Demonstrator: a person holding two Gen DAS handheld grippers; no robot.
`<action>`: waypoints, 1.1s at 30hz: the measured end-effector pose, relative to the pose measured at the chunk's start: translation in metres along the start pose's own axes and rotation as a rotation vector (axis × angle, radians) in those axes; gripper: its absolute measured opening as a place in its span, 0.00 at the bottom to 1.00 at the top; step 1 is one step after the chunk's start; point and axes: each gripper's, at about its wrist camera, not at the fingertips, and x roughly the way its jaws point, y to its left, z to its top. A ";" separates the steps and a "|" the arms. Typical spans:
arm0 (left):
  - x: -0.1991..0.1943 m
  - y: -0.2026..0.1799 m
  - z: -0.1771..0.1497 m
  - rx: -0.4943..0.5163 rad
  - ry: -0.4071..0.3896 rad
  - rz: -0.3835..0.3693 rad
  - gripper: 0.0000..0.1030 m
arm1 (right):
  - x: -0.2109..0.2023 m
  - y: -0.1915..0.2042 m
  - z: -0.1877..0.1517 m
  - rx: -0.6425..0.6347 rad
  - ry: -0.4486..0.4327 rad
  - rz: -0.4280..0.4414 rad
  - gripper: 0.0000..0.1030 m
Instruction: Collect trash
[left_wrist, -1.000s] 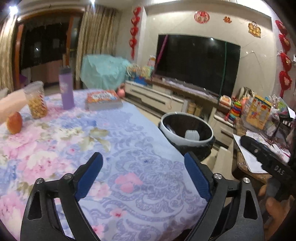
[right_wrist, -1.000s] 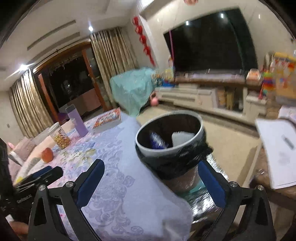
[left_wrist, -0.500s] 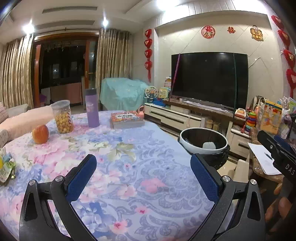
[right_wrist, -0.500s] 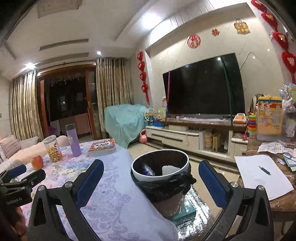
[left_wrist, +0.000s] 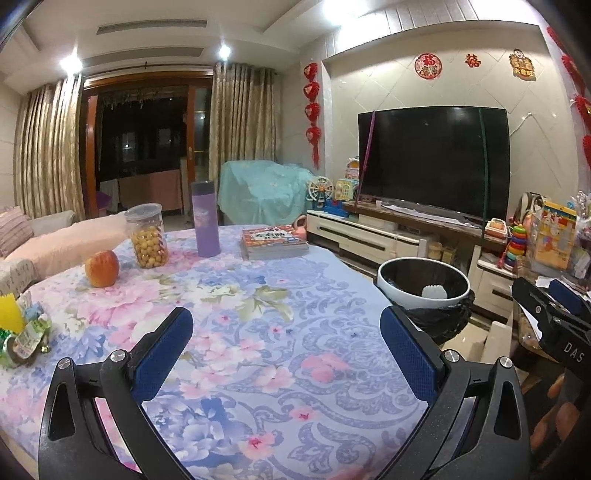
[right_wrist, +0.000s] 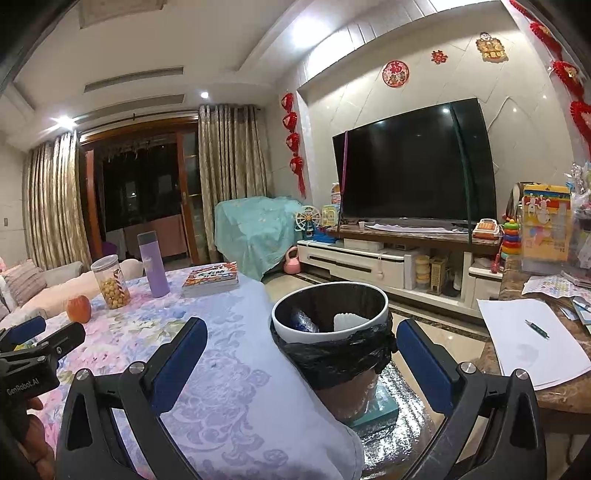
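My left gripper (left_wrist: 286, 354) hangs open over the flowered tablecloth (left_wrist: 258, 332) with nothing between its blue pads. Crumpled yellow and green wrappers (left_wrist: 22, 332) lie at the table's left edge, left of that gripper. A white-rimmed trash bin (left_wrist: 424, 284) lined with a black bag stands off the table's right corner. My right gripper (right_wrist: 301, 358) is open too, level with the bin (right_wrist: 328, 295) and just short of it. Inside the bin lie a white crumpled piece (right_wrist: 349, 321) and a blue wrapper (right_wrist: 301, 321).
On the far half of the table stand an apple (left_wrist: 102, 268), a jar of yellow balls (left_wrist: 147, 236), a purple bottle (left_wrist: 206, 218) and stacked books (left_wrist: 273, 242). A marble side table (right_wrist: 554, 391) with paper and a pen is right of the bin. A TV unit (right_wrist: 369, 262) lines the wall.
Both views have swung from a tilted, downward look to level and upright. The left side of the table with the wrappers has come into sight. Both grippers stay open and hold nothing.
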 end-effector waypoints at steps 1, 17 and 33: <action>-0.001 0.001 0.000 0.000 -0.003 0.002 1.00 | -0.001 0.000 0.000 0.000 -0.001 0.003 1.00; -0.007 0.002 0.002 0.006 -0.024 0.002 1.00 | -0.005 -0.001 0.004 0.005 -0.006 0.008 1.00; -0.007 0.003 0.001 0.004 -0.019 0.007 1.00 | -0.005 0.001 0.002 0.010 0.004 0.014 1.00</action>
